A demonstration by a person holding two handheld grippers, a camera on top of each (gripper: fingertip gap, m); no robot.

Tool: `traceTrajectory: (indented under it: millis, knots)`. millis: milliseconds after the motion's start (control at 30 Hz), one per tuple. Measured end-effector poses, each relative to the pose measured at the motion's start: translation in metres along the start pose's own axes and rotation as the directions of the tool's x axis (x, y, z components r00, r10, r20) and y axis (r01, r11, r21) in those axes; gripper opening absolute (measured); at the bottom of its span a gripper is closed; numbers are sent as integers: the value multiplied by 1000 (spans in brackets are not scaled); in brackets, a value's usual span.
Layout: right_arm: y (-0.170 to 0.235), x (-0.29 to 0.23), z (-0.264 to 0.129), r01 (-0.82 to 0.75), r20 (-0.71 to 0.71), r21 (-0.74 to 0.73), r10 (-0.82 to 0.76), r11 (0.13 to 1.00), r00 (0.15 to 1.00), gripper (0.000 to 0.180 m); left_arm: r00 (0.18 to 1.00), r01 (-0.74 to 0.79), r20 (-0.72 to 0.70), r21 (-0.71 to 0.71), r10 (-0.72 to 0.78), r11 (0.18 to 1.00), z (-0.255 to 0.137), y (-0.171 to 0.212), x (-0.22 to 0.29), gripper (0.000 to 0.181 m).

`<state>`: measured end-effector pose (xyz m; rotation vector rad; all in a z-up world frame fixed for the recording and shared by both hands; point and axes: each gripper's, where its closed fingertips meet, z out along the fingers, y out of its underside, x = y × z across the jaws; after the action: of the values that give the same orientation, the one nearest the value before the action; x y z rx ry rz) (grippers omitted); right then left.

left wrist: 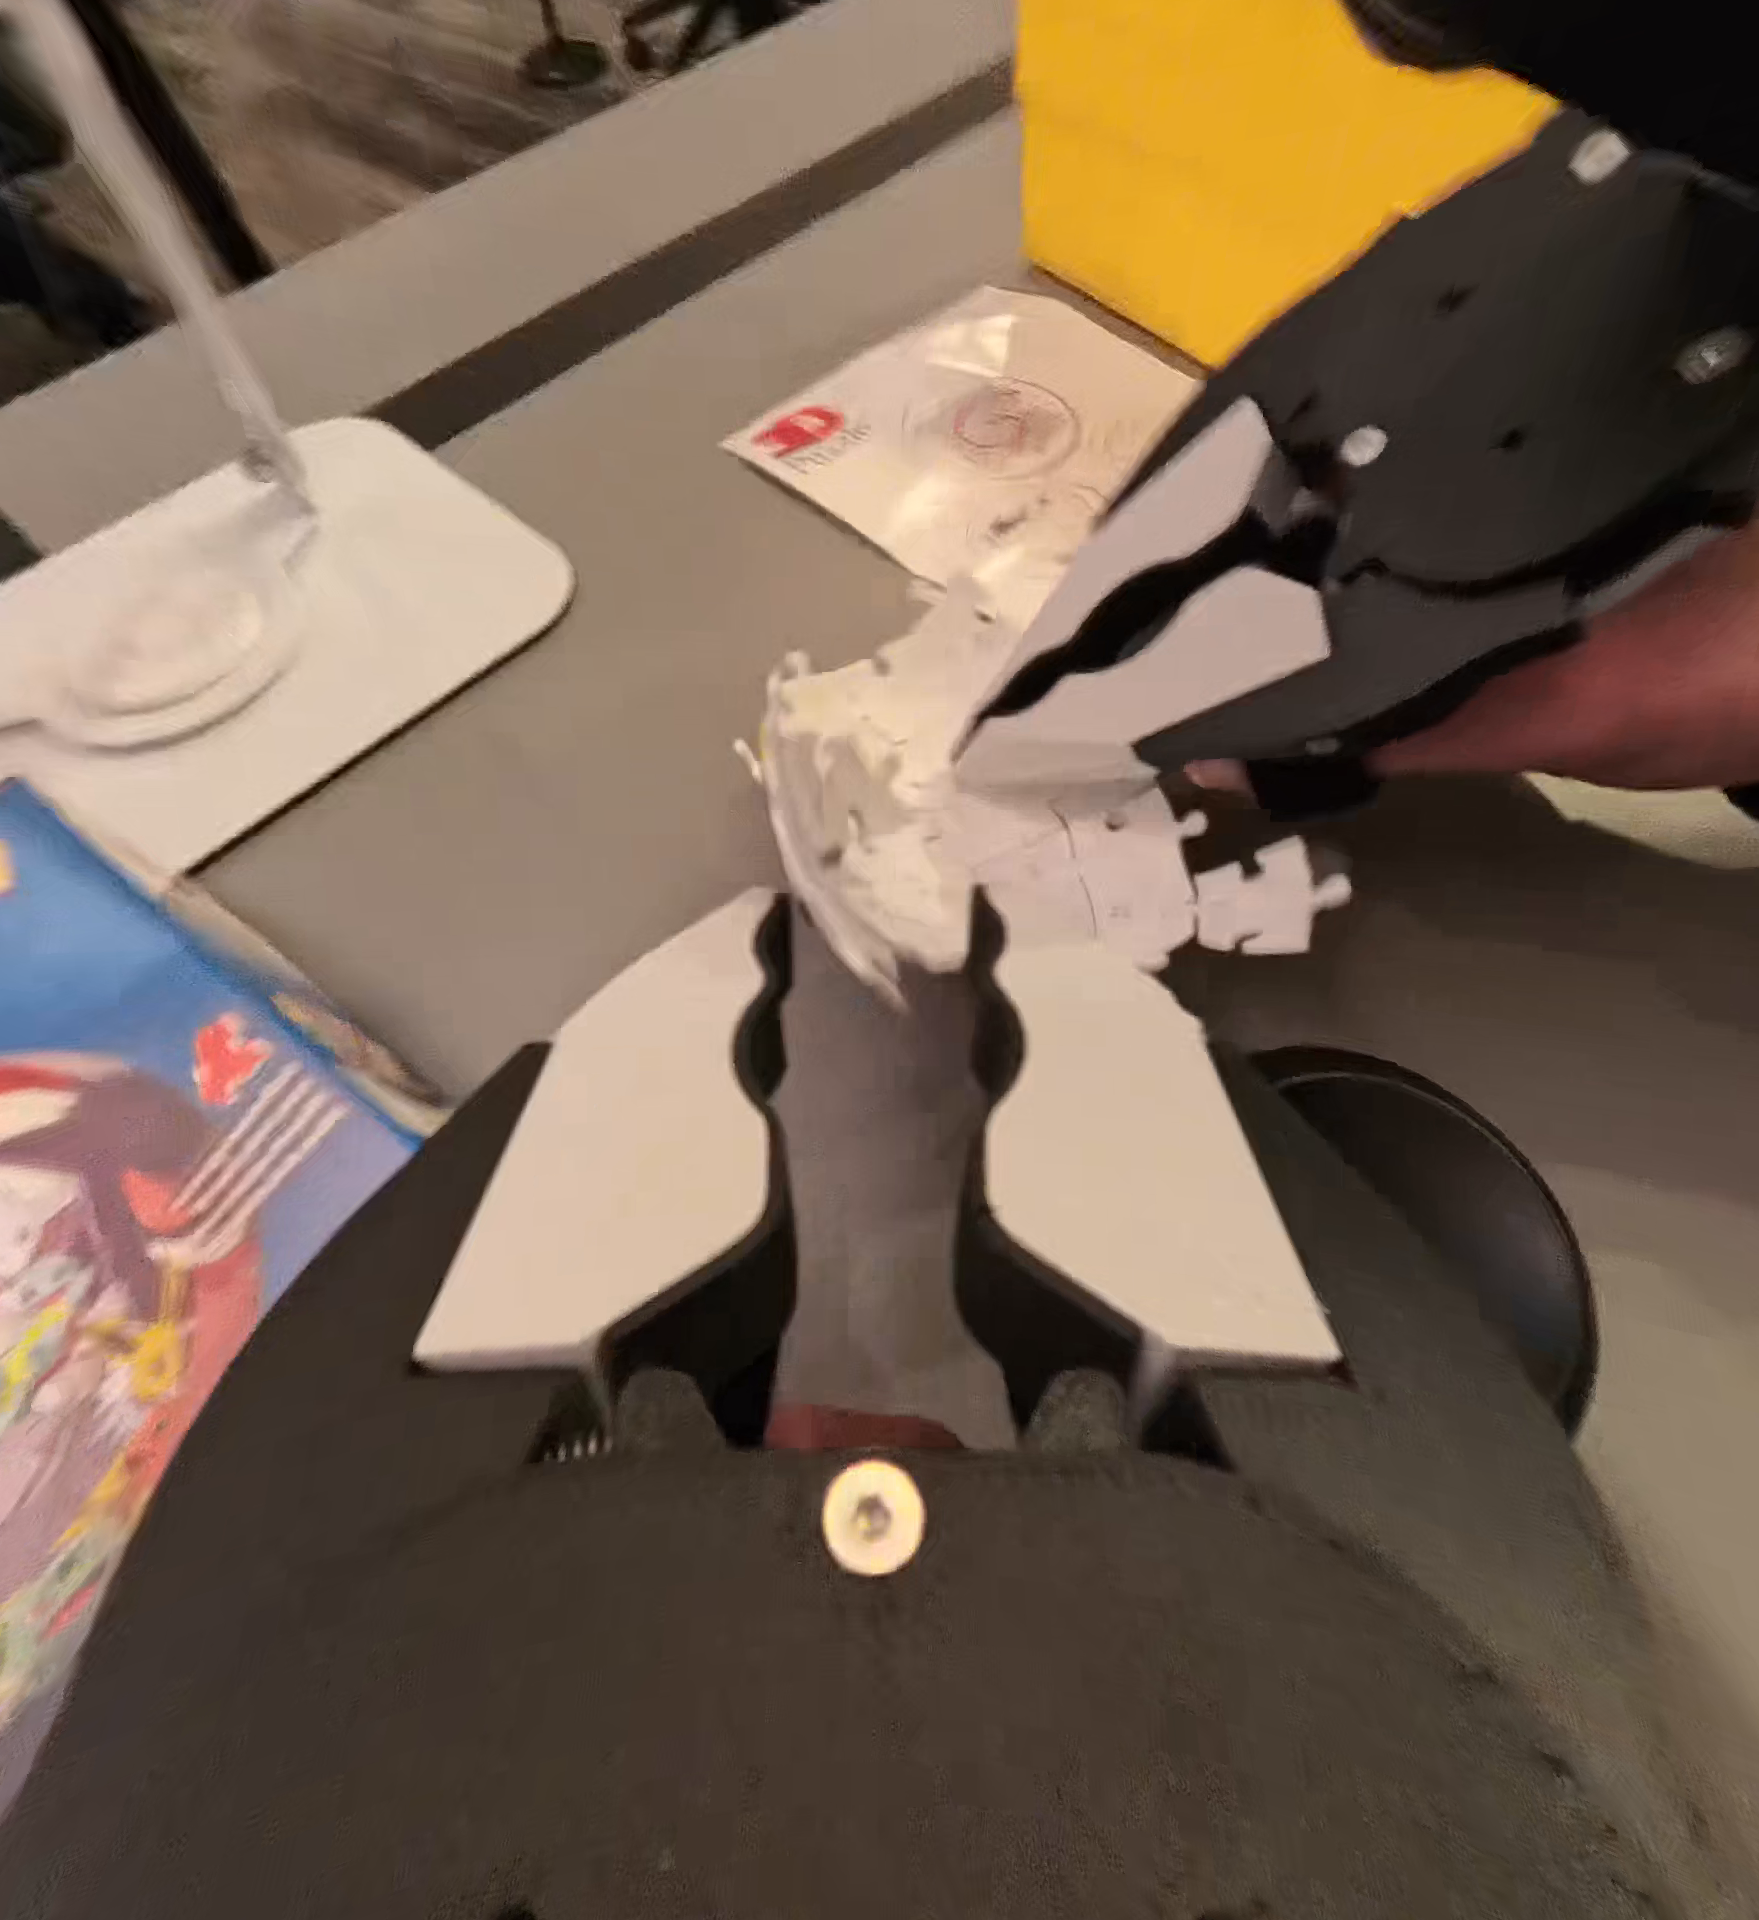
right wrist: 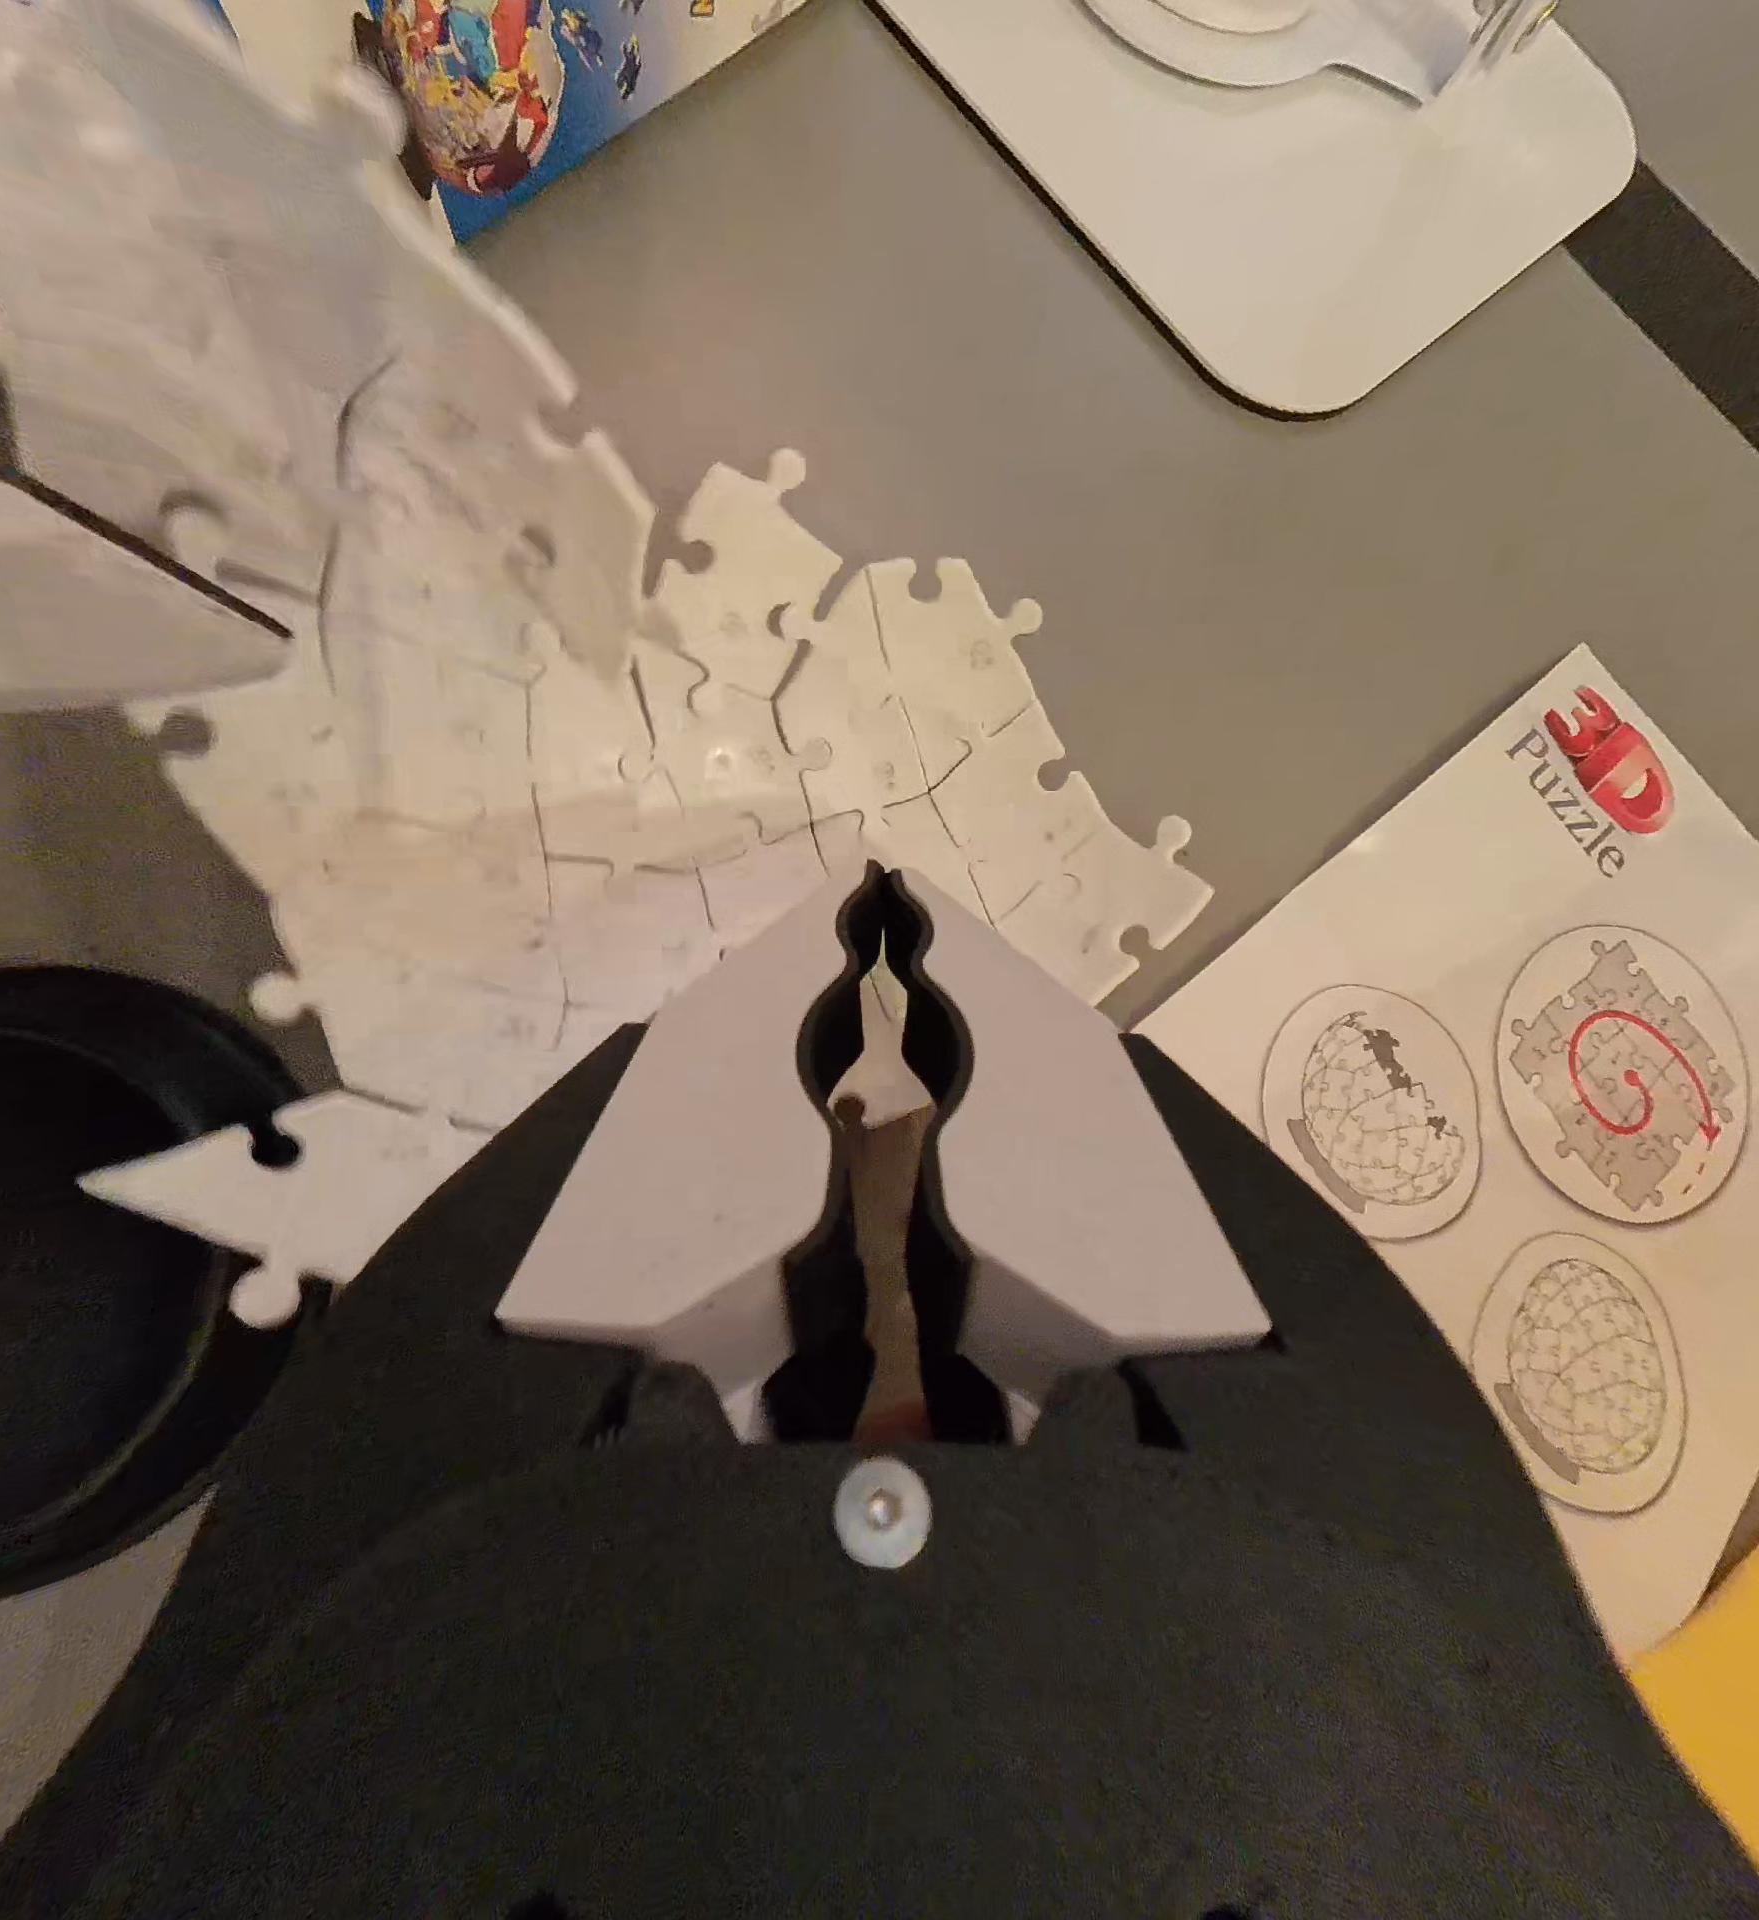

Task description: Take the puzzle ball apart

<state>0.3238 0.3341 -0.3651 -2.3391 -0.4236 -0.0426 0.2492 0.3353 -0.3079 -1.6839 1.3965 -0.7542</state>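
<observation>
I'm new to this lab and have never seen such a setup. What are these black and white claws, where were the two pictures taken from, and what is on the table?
No robot arm here: a person holds a two-finger gripper in each hand, each with a camera looking along its fingers. One picture is from the left gripper, whose jaws stand apart, with a blurred edge of the puzzle ball between the tips. The other is from the right gripper, shut on a piece of the ball, now a curved sheet of white interlocked pieces. The right gripper and the hand show in the left view too. On the grey table lie a colourful puzzle box, an instruction sheet, a white lamp base, a black round stand and something yellow.
</observation>
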Motion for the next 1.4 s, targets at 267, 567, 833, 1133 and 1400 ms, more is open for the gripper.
traceTrajectory:
  millis: [267,567,833,1133,1400]
  knots:
    - [1,-11,-4,-14,5,12,14,1000,1000,0,933,289,-171,-169,-317,942,11,28,31,61]
    - [3,-38,-12,13,80,9,-14,1000,997,0,956,263,-83,-190,-282,946,34,17,10,38]
    - [4,-44,-14,18,120,6,-19,1000,993,0,993,99,-44,-204,-111,974,34,25,-4,6]
    - [4,-38,-29,27,135,18,-29,999,990,0,978,-205,-7,-166,207,965,20,12,-5,3]
    - [-2,-32,-9,74,47,-2,-74,997,996,0,961,-263,32,-199,274,944,17,16,0,4]
